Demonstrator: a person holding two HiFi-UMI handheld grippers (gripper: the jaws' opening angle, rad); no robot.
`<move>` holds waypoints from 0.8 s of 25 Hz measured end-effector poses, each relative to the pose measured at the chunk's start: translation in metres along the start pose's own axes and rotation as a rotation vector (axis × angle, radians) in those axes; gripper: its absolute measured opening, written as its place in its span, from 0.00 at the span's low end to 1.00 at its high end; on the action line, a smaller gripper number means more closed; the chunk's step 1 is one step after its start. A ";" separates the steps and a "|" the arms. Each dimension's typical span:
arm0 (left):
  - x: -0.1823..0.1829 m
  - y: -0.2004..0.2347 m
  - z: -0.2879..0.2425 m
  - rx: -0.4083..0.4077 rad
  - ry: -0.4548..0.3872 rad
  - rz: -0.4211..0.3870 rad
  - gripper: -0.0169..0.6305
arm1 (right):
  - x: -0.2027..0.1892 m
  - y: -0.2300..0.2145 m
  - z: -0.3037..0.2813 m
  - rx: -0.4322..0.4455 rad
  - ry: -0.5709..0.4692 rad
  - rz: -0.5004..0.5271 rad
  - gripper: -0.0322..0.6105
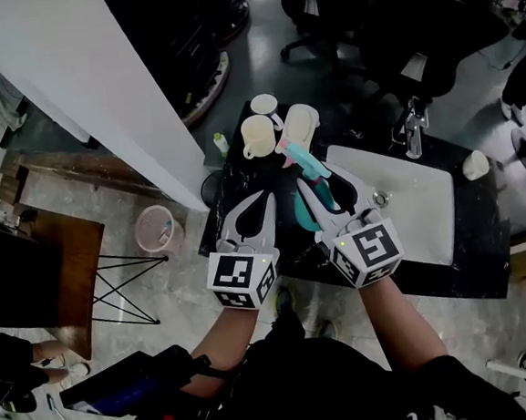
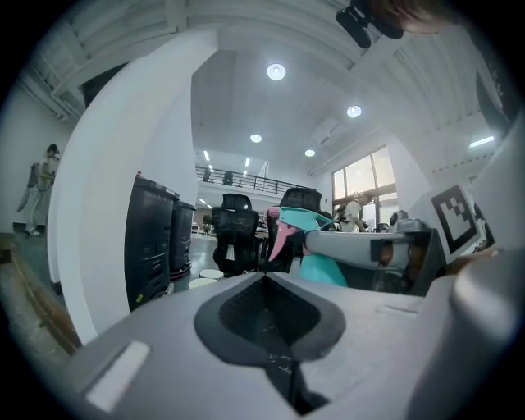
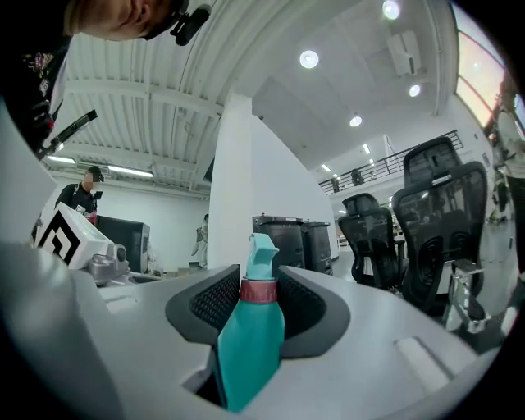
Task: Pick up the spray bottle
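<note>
As my right tongs (image 3: 253, 277) grip the spray bottle (image 3: 250, 344) and my left tongs (image 2: 267, 280) sit closed and empty, I judge the pickup made, needing only a steady hold next.

Spray bottle (image 1: 307, 166), teal body, dull-red collar, teal head with pink trigger, clamped at neck and shoulder between right gripper (image 3: 261, 283) jaws, tilted, nozzle end toward 11 o'clock in head view

A broad white pillar (image 1: 96, 82) rises from the polished grey floor (image 1: 259, 58), with black office chairs (image 3: 435, 221) and dark cabinets (image 2: 156, 238) nearby. Round ceiling lights (image 2: 276, 72) glow overhead and tall windows (image 2: 361, 184) admit daylight. A white sink (image 1: 409, 201) sits in a dark counter (image 1: 470, 273).
</note>
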State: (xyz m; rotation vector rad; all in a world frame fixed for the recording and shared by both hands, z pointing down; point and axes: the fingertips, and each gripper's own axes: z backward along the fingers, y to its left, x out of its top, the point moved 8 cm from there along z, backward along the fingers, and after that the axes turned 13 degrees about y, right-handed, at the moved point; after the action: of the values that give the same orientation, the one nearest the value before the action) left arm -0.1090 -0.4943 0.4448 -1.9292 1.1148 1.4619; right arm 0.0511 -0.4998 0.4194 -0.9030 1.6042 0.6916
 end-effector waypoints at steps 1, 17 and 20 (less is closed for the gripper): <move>0.002 -0.008 0.006 0.003 -0.010 0.001 0.03 | 0.001 0.002 0.015 -0.009 -0.012 -0.007 0.31; -0.017 -0.112 0.074 -0.019 -0.032 -0.009 0.03 | -0.034 0.028 0.163 -0.051 0.004 -0.071 0.31; -0.012 -0.112 0.073 -0.013 -0.036 -0.012 0.03 | -0.031 0.026 0.162 -0.052 0.007 -0.059 0.31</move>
State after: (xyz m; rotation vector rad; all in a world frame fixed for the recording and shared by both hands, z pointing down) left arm -0.0583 -0.3721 0.4216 -1.9072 1.0782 1.4951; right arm 0.1180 -0.3470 0.4147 -0.9881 1.5657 0.6919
